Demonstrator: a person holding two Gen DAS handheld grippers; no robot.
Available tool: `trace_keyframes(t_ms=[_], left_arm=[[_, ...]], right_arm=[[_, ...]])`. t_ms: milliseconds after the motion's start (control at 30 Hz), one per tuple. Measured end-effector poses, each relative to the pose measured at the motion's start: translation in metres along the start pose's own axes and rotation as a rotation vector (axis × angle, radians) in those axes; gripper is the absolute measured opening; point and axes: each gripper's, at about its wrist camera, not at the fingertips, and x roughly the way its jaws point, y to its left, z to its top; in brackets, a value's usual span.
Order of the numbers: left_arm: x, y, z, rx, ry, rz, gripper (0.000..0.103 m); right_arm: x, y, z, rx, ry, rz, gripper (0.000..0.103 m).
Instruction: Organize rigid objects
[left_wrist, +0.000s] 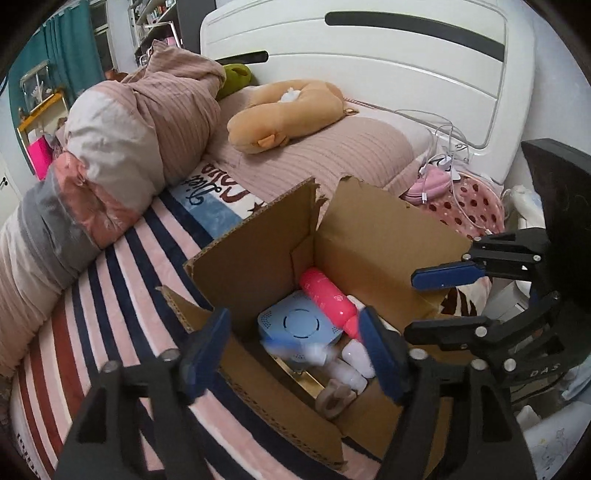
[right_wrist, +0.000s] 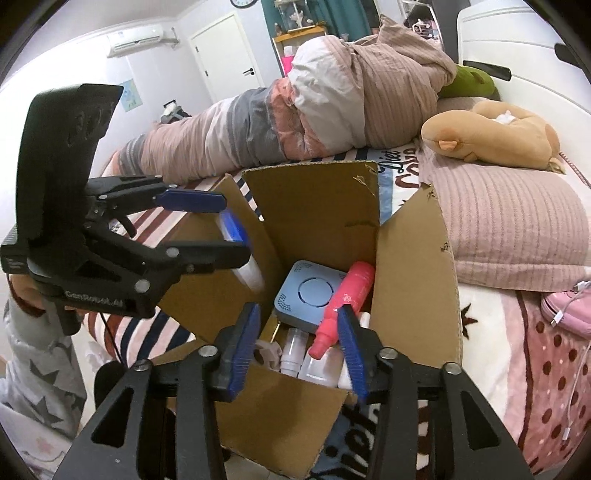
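An open cardboard box (left_wrist: 388, 236) (right_wrist: 314, 206) stands on the bed. Inside lie a blue square device (left_wrist: 299, 325) (right_wrist: 310, 291), a pink bottle (left_wrist: 325, 295) (right_wrist: 343, 306), white bottles (left_wrist: 354, 365) (right_wrist: 314, 365) and a beige piece (left_wrist: 334, 398). A blurred white and blue bottle (right_wrist: 240, 251) (left_wrist: 299, 350) is in the air below my left gripper (left_wrist: 295, 350) (right_wrist: 221, 229), which is open over the box. My right gripper (right_wrist: 299, 347) (left_wrist: 421, 299) is open and empty above the box's near side.
A rolled duvet (left_wrist: 122, 147) lies along the bed's far side. A tan plush toy (left_wrist: 284, 110) rests on a pink pillow (left_wrist: 332, 162). A pink pouch with white cables (left_wrist: 432, 181) lies by the white headboard (left_wrist: 369, 55). A striped blanket (left_wrist: 110, 295) covers the bed.
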Motion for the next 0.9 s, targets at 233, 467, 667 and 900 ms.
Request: trace_keyframes(t_ms=[233, 467, 667, 900], left_arm=[[-0.024, 0.012, -0.009, -0.046, -0.057, 0.036, 0.087], [-0.075, 0.026, -0.037, -0.175, -0.185, 0.081, 0.102], [-0.127, 0.038, -0.070, -0.343, -0.324, 0.242, 0.102], [-0.165, 0.049, -0.102, -0.502, -0.413, 0.398, 0.102]], right_arm=[[0.001, 0.006, 0.001, -0.015, -0.001, 0.005, 0.048], [-0.016, 0.026, 0.013, -0.116, -0.114, -0.030, 0.088], [-0.039, 0.058, 0.025, -0.245, -0.261, -0.065, 0.103], [-0.064, 0.090, 0.035, -0.320, -0.386, 0.019, 0.103]])
